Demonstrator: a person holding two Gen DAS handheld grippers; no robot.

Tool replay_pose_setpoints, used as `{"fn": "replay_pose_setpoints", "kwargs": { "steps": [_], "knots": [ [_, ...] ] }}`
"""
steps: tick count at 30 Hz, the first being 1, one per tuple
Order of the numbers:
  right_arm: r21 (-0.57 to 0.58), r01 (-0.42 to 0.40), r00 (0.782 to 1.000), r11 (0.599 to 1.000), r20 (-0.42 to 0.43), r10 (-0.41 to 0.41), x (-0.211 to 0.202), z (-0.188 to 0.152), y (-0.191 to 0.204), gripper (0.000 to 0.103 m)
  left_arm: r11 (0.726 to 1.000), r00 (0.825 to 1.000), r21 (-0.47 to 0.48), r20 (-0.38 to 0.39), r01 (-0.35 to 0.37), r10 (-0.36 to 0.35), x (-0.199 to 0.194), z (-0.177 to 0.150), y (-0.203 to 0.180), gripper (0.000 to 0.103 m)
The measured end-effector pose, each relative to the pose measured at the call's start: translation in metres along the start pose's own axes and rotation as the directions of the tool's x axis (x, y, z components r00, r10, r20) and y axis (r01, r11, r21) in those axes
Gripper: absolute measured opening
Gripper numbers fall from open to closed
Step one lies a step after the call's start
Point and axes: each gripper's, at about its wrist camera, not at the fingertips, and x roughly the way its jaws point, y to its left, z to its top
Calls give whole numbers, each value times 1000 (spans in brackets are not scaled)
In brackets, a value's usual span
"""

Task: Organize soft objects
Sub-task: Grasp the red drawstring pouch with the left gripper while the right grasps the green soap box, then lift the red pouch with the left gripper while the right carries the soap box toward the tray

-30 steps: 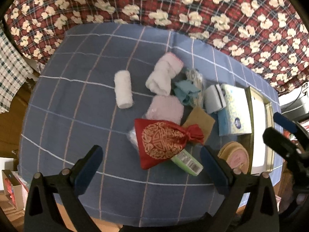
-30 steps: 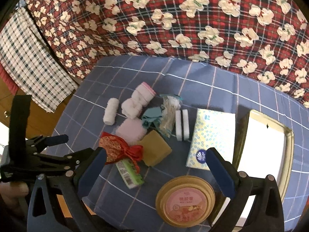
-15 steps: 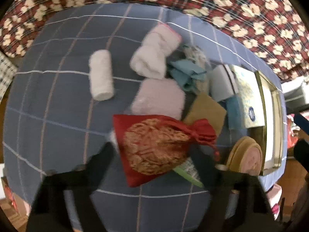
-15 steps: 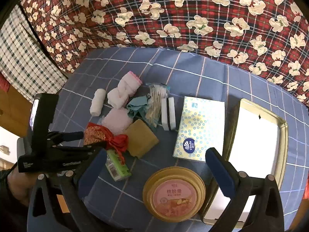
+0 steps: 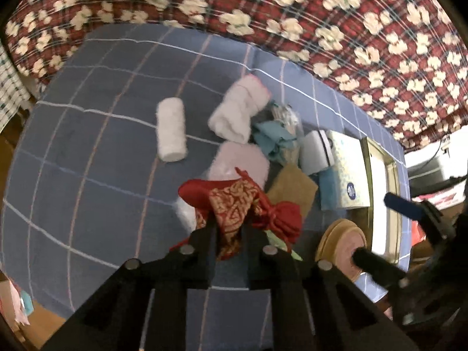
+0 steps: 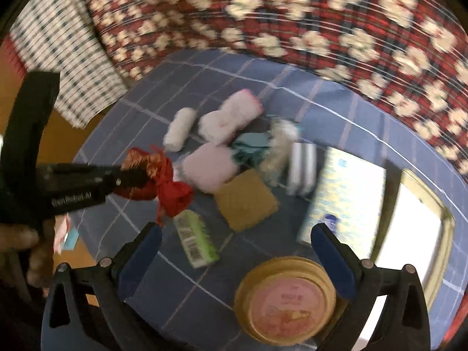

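- The left gripper (image 5: 229,228) had gone from wide open a second before to fully closed, its jaws now pinched on the red pouch (image 5: 234,204)
- The pouch, which had lain flat on the blue cloth (image 5: 87,146), was bunched up between the fingers; in the right wrist view it looked lifted at its gathered neck (image 6: 163,172), though whether it had cleared the cloth could not be told
- The green pack (image 6: 196,239) that the pouch had partly covered now lay more exposed just beside it
- The right gripper (image 6: 234,245) stood open and empty, lower over the round tin (image 6: 285,298) than before
- The white roll (image 5: 171,130), pink towels (image 5: 238,108) and pink pad (image 5: 239,161) lay unmoved beyond the pouch
- Judged from this, the first soft thing was secured and ready to carry, probably toward the tray (image 6: 447,222) at the right, which was still empty
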Motion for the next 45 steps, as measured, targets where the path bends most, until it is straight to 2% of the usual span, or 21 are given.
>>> {"fn": "replay_pose_setpoints", "kwargs": {
  "steps": [3,7,13,15,17,20,21,23,33,45],
  "knots": [
    [-73,-21,1000,997,-16,19,15,-2,17,101,999,1000,-35,13,-18,18,-7,-4,10,11],
    [-140,-62,995,988,-90,50,43,-6,35,80,997,999,-76,21,-26,28,-15,-10,24,11],
    [-206,-68,989,976,-143,39,70,-8,54,78,991,999,-129,25,-30,34,-23,-20,43,11],
    [-222,-64,986,973,-161,28,78,-10,58,74,990,999,-138,24,-35,39,-24,-21,48,11],
    [-228,-62,981,972,-195,17,87,-12,58,60,989,999,-141,20,-39,42,-23,-21,50,11],
    [-228,-74,972,971,-234,19,99,-13,57,46,990,999,-137,20,-38,41,-23,-21,51,11],
    [-228,-78,970,970,-241,21,101,-12,57,36,990,999,-137,20,-38,41,-23,-21,51,11],
    [-228,-87,970,970,-241,31,99,-12,58,30,991,999,-130,20,-37,40,-23,-22,51,11],
    [-210,-116,986,971,-139,88,62,0,56,28,996,999,-81,8,-46,47,-24,-16,34,11],
    [-164,-95,993,982,-79,83,33,-3,39,28,999,999,-11,16,-47,47,-23,-7,4,11]
  ]
}}
